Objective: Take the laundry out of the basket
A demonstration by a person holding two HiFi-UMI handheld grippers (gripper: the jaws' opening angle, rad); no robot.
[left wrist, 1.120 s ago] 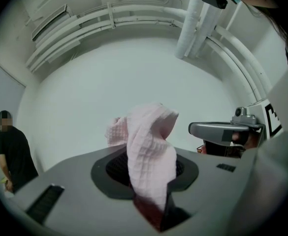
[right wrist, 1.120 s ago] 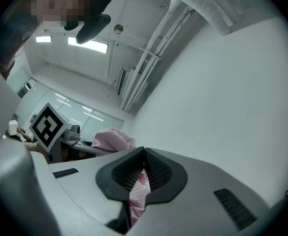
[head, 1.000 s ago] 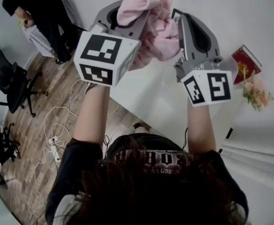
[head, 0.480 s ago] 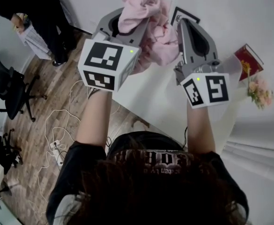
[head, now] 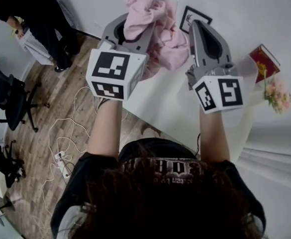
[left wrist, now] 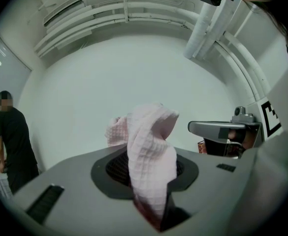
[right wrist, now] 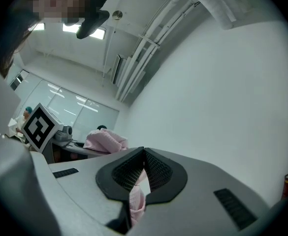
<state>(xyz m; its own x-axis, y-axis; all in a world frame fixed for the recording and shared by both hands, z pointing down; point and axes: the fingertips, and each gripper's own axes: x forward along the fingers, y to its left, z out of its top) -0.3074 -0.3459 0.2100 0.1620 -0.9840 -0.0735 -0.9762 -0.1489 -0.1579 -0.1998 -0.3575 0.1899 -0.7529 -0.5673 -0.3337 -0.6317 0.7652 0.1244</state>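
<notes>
A pink waffle-weave cloth [head: 157, 29] hangs bunched between my two grippers above the white table [head: 160, 103]. My left gripper [head: 135, 26] is shut on one end of it; in the left gripper view the cloth [left wrist: 148, 151] rises out of the jaws of the left gripper [left wrist: 151, 183] and folds over. My right gripper [head: 195, 29] is shut on another part, and in the right gripper view a thin strip of the cloth [right wrist: 136, 203] is pinched in the right gripper [right wrist: 143, 171]. Both are held side by side at about the same height.
On the table lie a framed picture [head: 195, 17], a red book [head: 262, 62] and pink flowers [head: 277, 94]. At the left, a person in black [head: 36, 14] stands on the wooden floor beside an office chair [head: 8, 96] and loose cables [head: 65, 133].
Both grippers and the pink cloth have come down a little. The framed picture behind the cloth has come into sight.
</notes>
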